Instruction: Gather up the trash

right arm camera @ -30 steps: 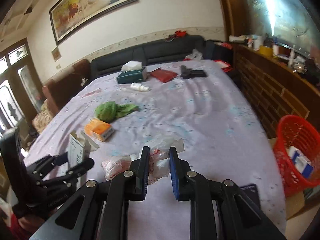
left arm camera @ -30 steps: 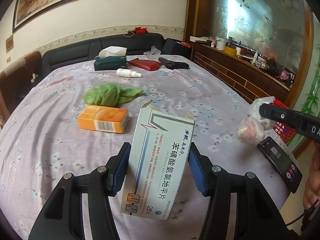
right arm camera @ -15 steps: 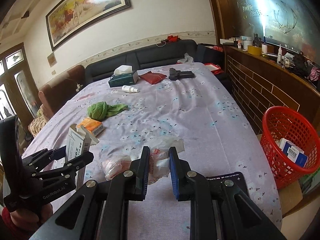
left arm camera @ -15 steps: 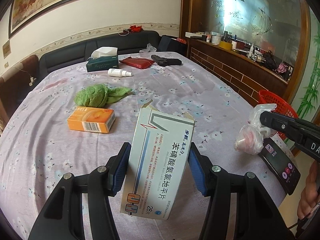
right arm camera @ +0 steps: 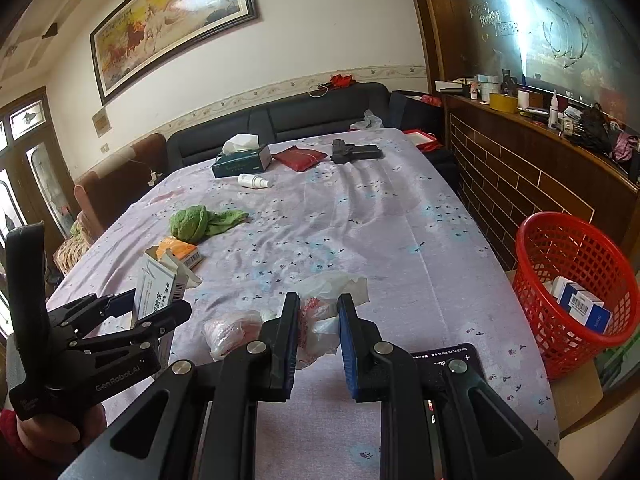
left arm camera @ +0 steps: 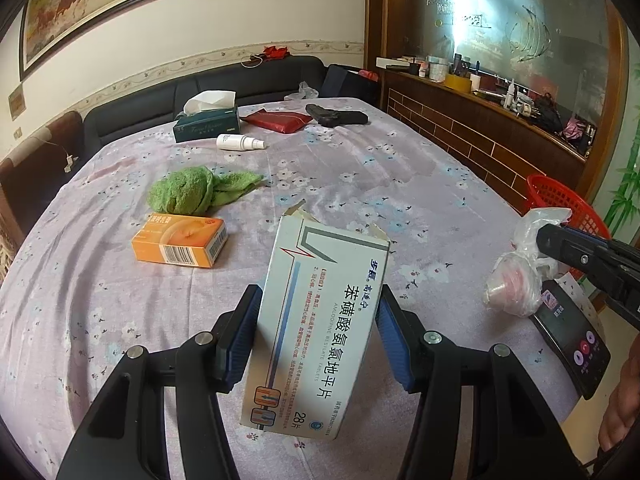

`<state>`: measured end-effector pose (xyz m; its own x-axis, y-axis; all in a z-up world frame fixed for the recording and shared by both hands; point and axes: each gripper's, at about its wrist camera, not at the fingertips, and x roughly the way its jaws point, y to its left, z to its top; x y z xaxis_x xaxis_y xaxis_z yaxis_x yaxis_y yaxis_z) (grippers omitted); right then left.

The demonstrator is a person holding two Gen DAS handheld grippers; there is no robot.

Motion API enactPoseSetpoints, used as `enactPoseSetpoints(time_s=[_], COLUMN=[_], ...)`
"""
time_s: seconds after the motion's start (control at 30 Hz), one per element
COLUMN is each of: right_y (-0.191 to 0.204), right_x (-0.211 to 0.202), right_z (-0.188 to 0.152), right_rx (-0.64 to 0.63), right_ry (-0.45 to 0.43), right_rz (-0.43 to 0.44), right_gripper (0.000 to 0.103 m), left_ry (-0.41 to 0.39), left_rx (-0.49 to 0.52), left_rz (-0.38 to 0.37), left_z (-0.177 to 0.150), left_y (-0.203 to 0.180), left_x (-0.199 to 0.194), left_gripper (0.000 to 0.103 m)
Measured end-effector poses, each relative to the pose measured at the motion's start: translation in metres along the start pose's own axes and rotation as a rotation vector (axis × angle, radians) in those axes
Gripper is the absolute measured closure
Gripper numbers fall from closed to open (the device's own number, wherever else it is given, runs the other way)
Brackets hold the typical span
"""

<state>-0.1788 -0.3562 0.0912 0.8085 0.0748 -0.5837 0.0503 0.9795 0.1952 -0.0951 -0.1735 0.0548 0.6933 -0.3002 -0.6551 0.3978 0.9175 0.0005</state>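
I am holding the white medicine box (left arm camera: 320, 320) upright in my left gripper (left arm camera: 316, 340), its blue pads pressing on both sides, top flaps torn open, above the floral tablecloth (left arm camera: 360, 184). My right gripper (right arm camera: 318, 336) is pinching a crumpled clear plastic bag (right arm camera: 316, 316) between nearly closed jaws (something pinkish sits inside it). The red basket (right arm camera: 576, 280) is standing off the table's right edge, a blue-and-white box (right arm camera: 580, 304) lying inside. An orange box (left arm camera: 180, 240) and a green cloth (left arm camera: 192, 192) are lying on the cloth.
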Motion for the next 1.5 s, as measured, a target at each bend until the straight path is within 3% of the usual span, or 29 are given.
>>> enactPoseSetpoints(time_s=[0.57,0.73,0.9,1.0,1.27,1.5], right_y=[-0.008,-0.019,-0.049,-0.083,-0.183,-0.251], right_x=[-0.007,-0.013,-0.028,-0.048,-0.093,-0.111], right_z=[-0.001,0.001,0.009,0.016,0.028,0.031], right_rx=[0.017,0.041,0.099,0.150,0.281,0.366], right_ry=[-0.014,-0.028,-0.063,-0.112,-0.193,-0.207], right_rz=[-0.015,-0.020,-0.048,-0.120,-0.317,-0.413], right_gripper=[0.082,0.082,0.082,0.082,0.082,0.082], left_ry=[-0.001,0.001,0.006,0.004,0.083,0.127], left_rx=[0.040,0.061,0.116,0.170,0.252,0.261], left_rz=[0.014,-0.022,-0.128,-0.207,-0.514,-0.634], left_z=[0.003,0.010,0.032,0.048,0.100,0.130], left_y=[-0.011,-0.020,-0.049,-0.079,-0.191,-0.279], left_x=[0.001,0.000,-0.006,-0.009,0.010,0.046], left_gripper=[0.048,0.048,0.048,0.048,0.047,0.047])
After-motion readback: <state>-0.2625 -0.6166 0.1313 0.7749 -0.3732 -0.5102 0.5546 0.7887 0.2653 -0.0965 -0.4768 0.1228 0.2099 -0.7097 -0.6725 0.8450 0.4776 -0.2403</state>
